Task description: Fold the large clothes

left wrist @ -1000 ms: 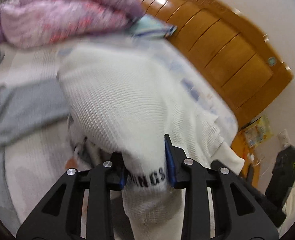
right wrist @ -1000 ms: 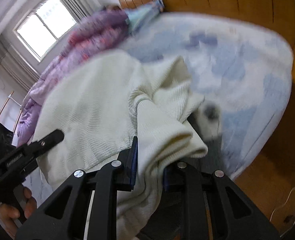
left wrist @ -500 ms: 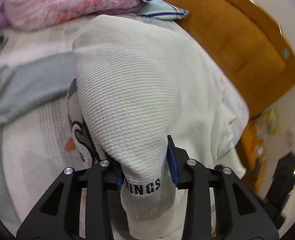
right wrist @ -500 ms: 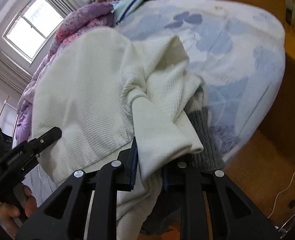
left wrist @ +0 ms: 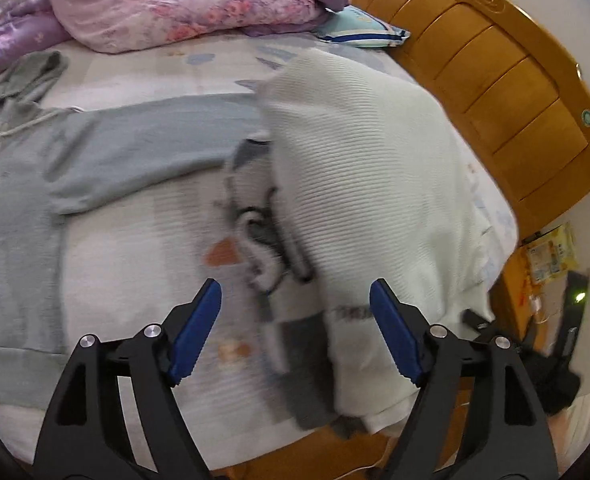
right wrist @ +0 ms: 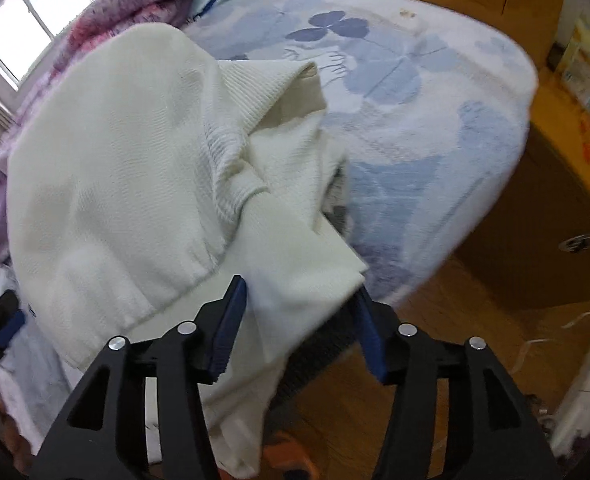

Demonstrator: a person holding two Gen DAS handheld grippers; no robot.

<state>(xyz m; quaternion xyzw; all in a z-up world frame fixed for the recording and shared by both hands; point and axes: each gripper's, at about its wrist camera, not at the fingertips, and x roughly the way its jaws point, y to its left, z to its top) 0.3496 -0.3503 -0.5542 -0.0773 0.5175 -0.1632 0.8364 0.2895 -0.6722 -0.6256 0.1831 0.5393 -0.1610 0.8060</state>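
Both tools, left (left wrist: 295,336) and right (right wrist: 299,320), have just been opening, releasing the white sweater (left wrist: 375,184); its loose fold may slump off the bed's (right wrist: 435,92) near edge.

The sweater (left wrist: 375,184) is cream-white with a fine ribbed knit; a dark printed word near its hem is too blurred to read. Beside it lies a pale grey-blue garment (left wrist: 107,160). Under the sweater, the bed sheet (right wrist: 407,92) is white with blue clover leaves. Beyond the sweater, the quilt (left wrist: 191,4) is pink and lilac with a floral print, and the headboard (left wrist: 507,72) is honey-brown wood. Each tool's pads (right wrist: 231,328) are blue on black fingers.
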